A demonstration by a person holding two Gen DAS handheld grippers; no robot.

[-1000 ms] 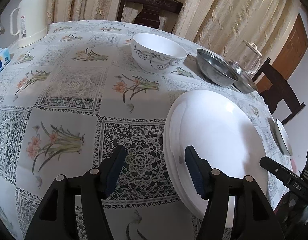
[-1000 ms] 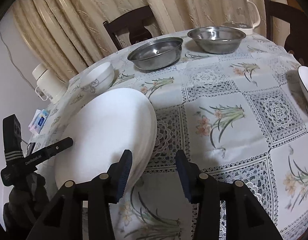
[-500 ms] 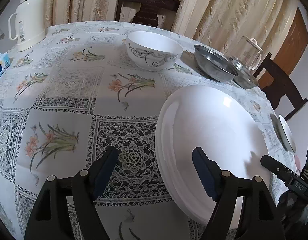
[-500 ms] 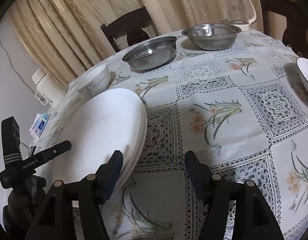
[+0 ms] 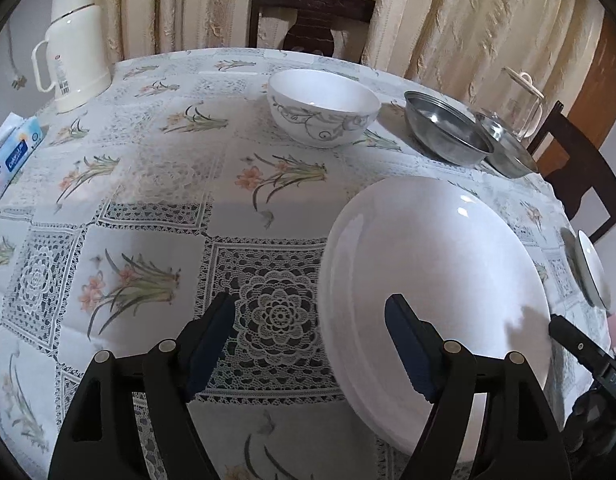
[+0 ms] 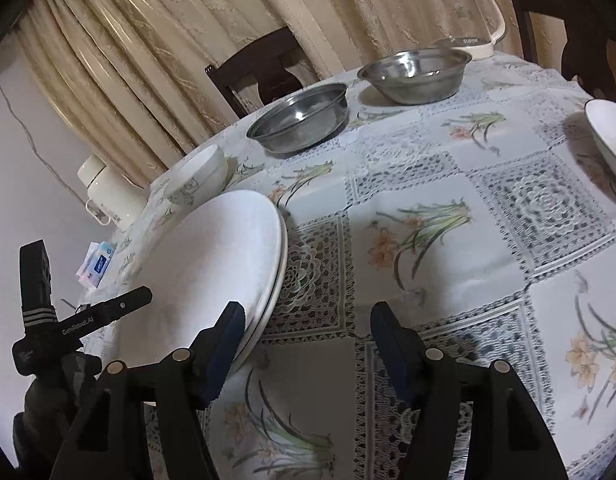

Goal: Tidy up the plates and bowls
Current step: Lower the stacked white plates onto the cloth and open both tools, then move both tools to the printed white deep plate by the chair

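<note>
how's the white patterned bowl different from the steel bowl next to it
The patterned bowl is white ceramic with a grey vine motif on its outer wall; the steel bowl is bare, shiny metal. The patterned bowl looks deeper and rounder, the steel bowl shallower with a flat base. Both stand upright, look empty and sit apart on the tablecloth.

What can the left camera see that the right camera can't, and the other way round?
Only the left camera shows the full inside of the flowery white bowl and the whole thermos. Only the right camera shows that the big white plates are a stack, plus the whole glass kettle and the bowl with a dark rim close up. Both show the two steel bowls, the tissue pack, the tablecloth, and open tongs.
</note>
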